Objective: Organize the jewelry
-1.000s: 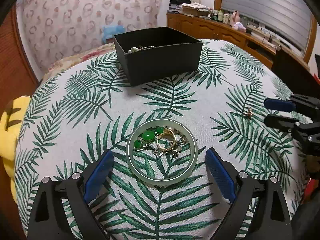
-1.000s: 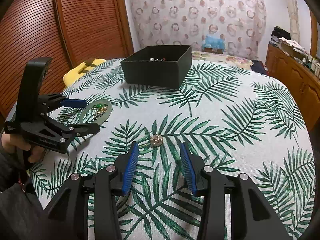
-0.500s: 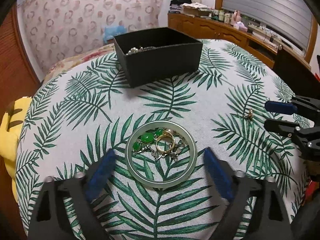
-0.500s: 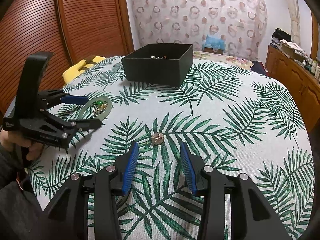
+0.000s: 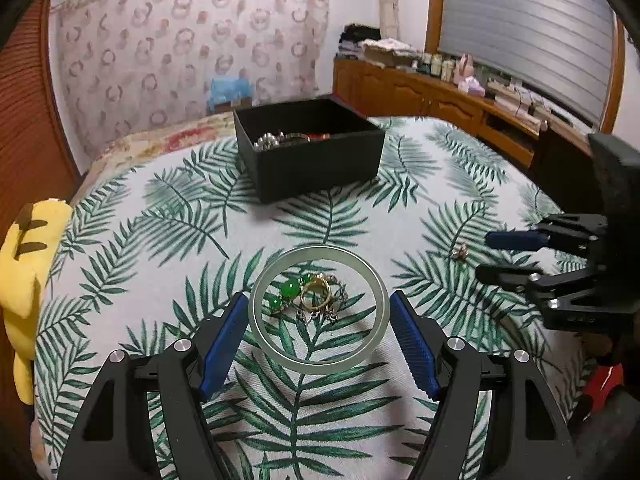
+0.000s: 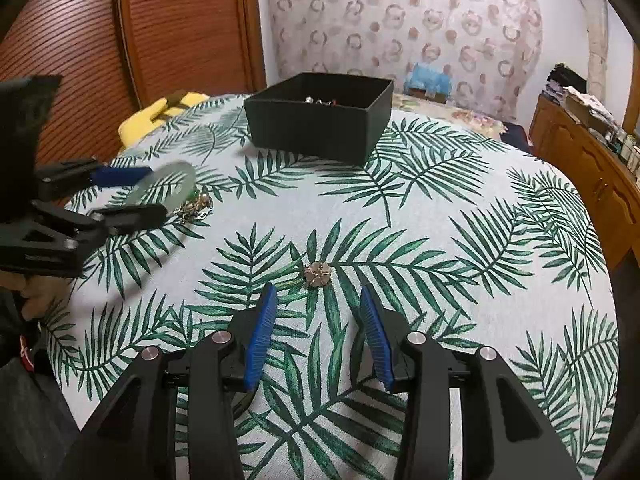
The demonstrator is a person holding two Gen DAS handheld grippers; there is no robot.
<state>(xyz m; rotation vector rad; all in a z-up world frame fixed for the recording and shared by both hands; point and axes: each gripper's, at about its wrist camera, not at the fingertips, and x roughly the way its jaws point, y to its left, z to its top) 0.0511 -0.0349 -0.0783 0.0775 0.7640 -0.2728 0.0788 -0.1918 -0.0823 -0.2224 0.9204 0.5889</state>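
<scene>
A pale green bangle [image 5: 320, 360] sits between the blue pads of my left gripper [image 5: 318, 300], whose jaws are closing with both pads touching its rim. In the right wrist view the bangle [image 6: 176, 184] hangs tilted above the cloth in the left gripper [image 6: 156, 192]. A pile of green-bead pieces and a gold ring [image 5: 312, 296] lies on the leaf-print tablecloth [image 5: 160, 240] below it. My right gripper [image 6: 318, 292] is open, with nothing between its pads, just short of a small flower-shaped gold piece [image 6: 317, 273]. A black box [image 5: 308, 160] with pearls and other jewelry stands at the back.
A yellow plush toy [image 5: 24, 272] lies at the table's left edge. A wooden sideboard [image 5: 440, 96] with bottles runs along the right wall. Slatted wooden doors [image 6: 80, 40] stand behind the left side. The round table drops off close behind both grippers.
The left gripper's pads have drawn in against the bangle and lifted it slightly, leaving the bead pile on the cloth. The right gripper has stayed put.
</scene>
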